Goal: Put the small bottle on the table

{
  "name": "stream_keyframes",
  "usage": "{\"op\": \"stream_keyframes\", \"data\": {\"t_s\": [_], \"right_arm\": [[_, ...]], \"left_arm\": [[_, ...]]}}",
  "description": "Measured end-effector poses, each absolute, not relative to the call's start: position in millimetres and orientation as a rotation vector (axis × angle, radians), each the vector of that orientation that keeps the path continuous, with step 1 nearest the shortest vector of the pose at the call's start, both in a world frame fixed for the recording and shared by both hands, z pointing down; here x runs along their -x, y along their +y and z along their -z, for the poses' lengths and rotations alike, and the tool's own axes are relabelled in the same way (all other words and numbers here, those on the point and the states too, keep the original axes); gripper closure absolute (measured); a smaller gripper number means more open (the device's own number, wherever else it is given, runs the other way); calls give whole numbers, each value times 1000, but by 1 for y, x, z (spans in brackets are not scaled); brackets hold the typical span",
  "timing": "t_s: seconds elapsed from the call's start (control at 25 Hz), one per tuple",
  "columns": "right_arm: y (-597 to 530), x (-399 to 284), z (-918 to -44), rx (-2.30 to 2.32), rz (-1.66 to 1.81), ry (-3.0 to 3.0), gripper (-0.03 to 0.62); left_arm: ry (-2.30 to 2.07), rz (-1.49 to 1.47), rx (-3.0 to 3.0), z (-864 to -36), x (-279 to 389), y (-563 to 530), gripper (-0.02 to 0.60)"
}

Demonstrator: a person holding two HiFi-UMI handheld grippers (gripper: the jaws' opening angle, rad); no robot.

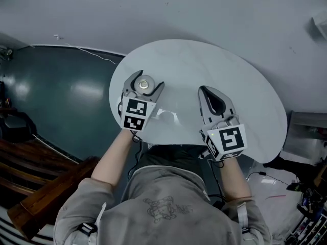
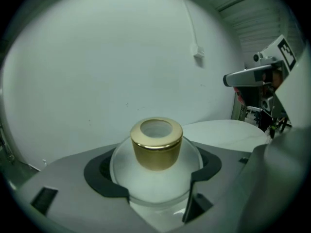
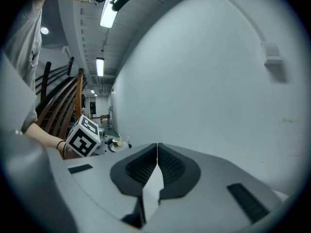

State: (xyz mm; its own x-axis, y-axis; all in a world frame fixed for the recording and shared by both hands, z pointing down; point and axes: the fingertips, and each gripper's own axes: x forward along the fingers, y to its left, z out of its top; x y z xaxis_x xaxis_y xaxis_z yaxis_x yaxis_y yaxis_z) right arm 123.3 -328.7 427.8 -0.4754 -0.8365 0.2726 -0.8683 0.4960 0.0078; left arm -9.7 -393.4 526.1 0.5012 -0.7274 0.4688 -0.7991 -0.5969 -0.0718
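The small bottle (image 2: 154, 166) is round, of frosted white glass, with a gold cap (image 2: 156, 143). It sits between the jaws of my left gripper (image 1: 145, 86), which is shut on its body. In the head view the bottle (image 1: 145, 84) shows from above at the left side of the white oval table (image 1: 240, 91). My right gripper (image 1: 213, 99) hovers over the table's middle with its jaws pressed together and nothing between them. The right gripper view shows its pads (image 3: 171, 166) touching, and the bottle (image 3: 116, 142) far off beside the left gripper's marker cube (image 3: 83, 137).
A pale wall (image 2: 112, 57) rises behind the table, with a small white fitting (image 2: 198, 53) on it. Dark green floor (image 1: 56, 101) lies left of the table. Wooden stair steps (image 1: 25, 182) stand at the lower left. Cables and clutter (image 1: 306, 198) lie at the lower right.
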Motion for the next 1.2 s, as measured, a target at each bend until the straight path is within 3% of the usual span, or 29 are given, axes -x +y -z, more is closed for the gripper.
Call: {"op": "stream_keyframes", "data": {"t_s": [0.68, 1.2], "right_arm": [[-290, -121, -317, -1457, 10, -2606, 565], [-249, -119, -287, -1352, 84, -2652, 565]], "left_arm": [[-1384, -628, -2718, -370, 33, -322, 241], [-1377, -591, -2793, -324, 35, -270, 241]]}}
